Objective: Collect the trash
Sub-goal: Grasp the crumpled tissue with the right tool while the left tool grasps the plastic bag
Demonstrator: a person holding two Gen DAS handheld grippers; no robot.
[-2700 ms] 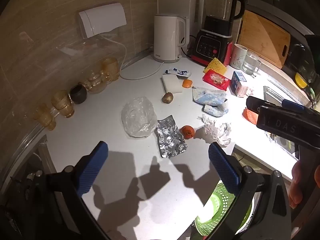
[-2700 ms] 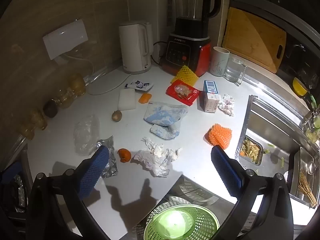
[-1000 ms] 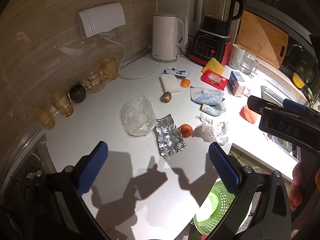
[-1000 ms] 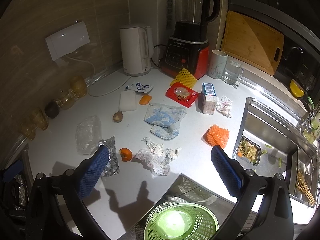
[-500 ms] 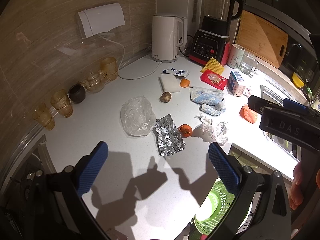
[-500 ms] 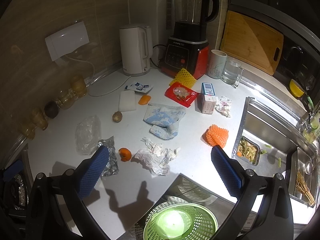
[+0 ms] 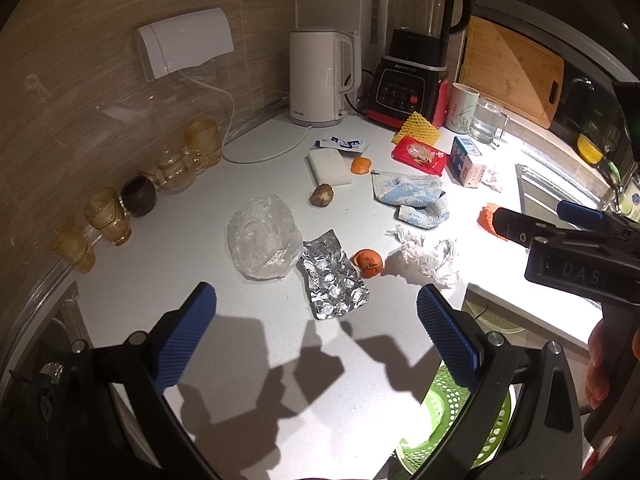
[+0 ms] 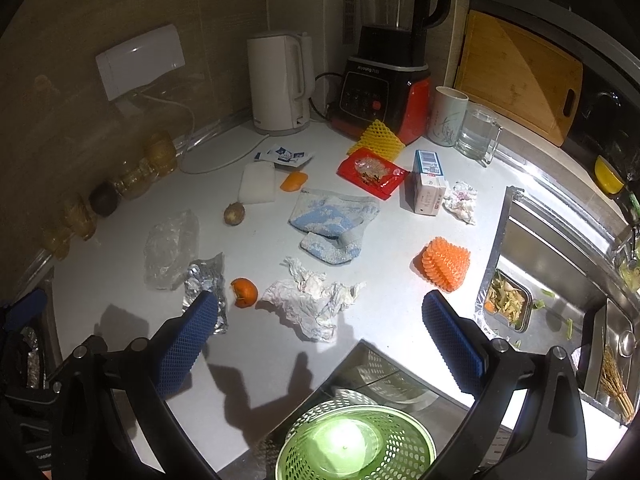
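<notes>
I judge that I am at the very start of collecting: nothing is picked up, and every scrap lies on the white speckled countertop [image 8: 384, 248]. My left gripper [image 7: 316, 320] hangs above the near part of that counter with its blue pads spread wide and nothing between them; my right gripper [image 8: 320, 332] hangs the same way, wide apart and empty, a little further toward the steel sink [image 8: 560, 248]. Both point forward and down at the clutter, well clear of the surface. In the left view my right hand [image 7: 608, 356] shows on the black tool's handle at the frame's right edge. The nearest rubbish to the right tool is the crumpled white paper tissue [image 8: 316, 300], with the small orange fruit peel [image 8: 244, 292] just beside it and the crinkled silver foil blister pack [image 7: 334, 280] next along, touching the clear plastic bag [image 7: 262, 240]. The round green perforated bin [image 8: 356, 440] sits below the counter edge, under the right tool. The next move, I think, calls for lowering the right tool over the tissue, closing on its raised folds, then carrying it back over the edge to drop into the bin.
</notes>
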